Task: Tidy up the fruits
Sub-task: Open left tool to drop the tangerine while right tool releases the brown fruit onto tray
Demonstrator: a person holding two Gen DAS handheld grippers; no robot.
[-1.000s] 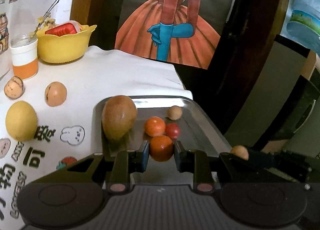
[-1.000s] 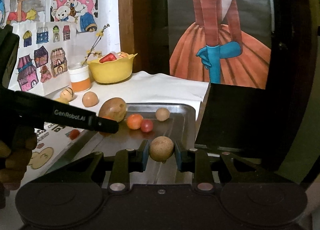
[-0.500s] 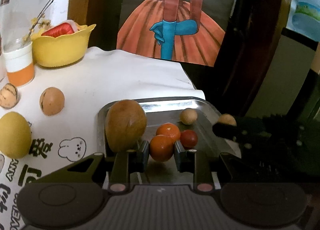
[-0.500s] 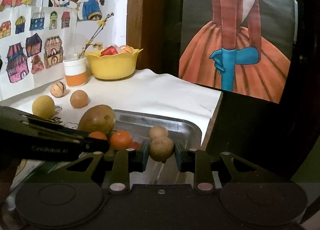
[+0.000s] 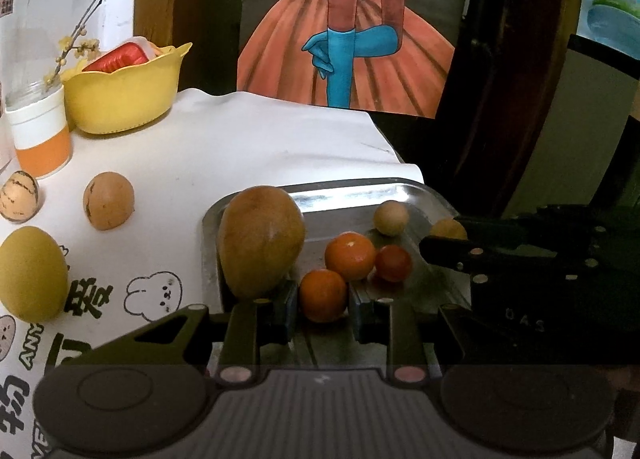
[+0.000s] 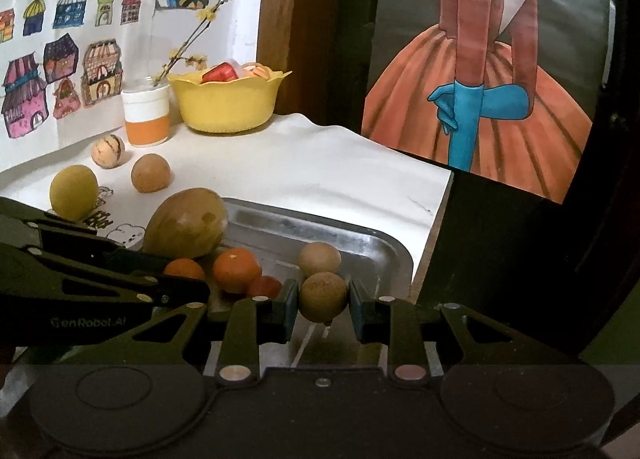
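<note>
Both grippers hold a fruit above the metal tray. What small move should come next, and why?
Probably lower and open the left gripper: its orange fruit sits low over the tray beside another orange, while the right gripper holds a tan fruit.

Left gripper [image 5: 323, 317] level, jaws closed on a small orange fruit [image 5: 322, 294] between the pads, right gripper [image 6: 323, 313] level alongside, jaws clamping a tan round fruit [image 6: 323, 296]

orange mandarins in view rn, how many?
2. One mandarin sits between the left gripper fingers, over the metal tray; the other lies in the tray just behind it, touching a small red fruit. The yellow bowl may hide more.
</note>
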